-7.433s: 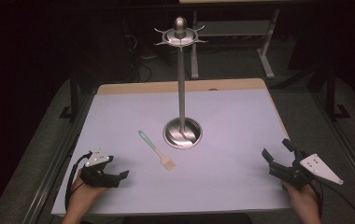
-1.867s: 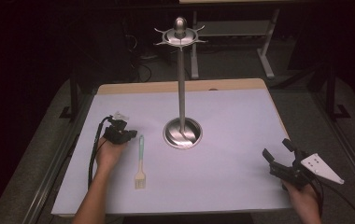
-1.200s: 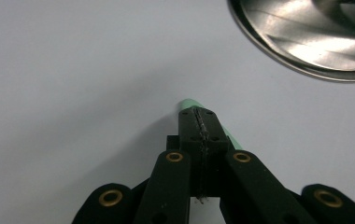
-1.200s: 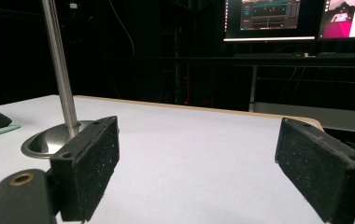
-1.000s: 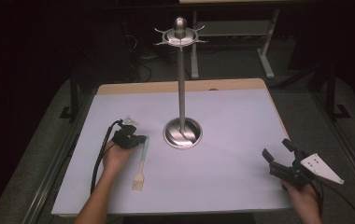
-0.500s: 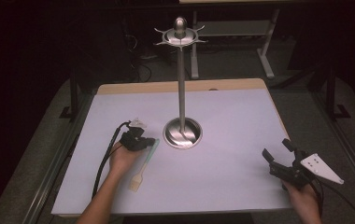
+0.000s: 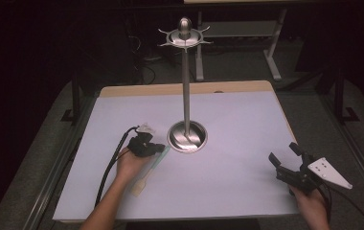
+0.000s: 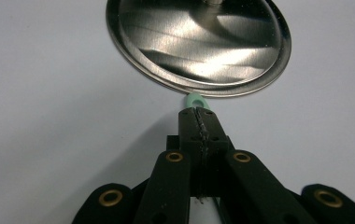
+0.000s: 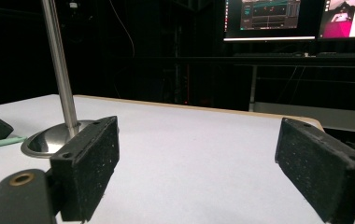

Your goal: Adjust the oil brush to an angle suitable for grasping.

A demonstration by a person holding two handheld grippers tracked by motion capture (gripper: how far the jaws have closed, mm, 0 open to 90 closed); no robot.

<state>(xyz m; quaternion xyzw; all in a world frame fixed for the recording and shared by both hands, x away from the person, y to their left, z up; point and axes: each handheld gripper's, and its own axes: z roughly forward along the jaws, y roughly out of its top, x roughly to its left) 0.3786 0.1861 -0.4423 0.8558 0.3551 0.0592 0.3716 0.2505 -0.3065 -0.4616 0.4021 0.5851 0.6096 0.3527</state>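
Left gripper clamped on green handle of spatula — we see its tip just short of metal stand base, blade trailing toward 7 o'clock on table. Left forearm reaches in from 6 o'clock. Right gripper at 4 o'clock, jaws wide, empty. Monitor text unreadable.

We note dark room; white surface lit from above, grey floor around it; two lit monitors behind.
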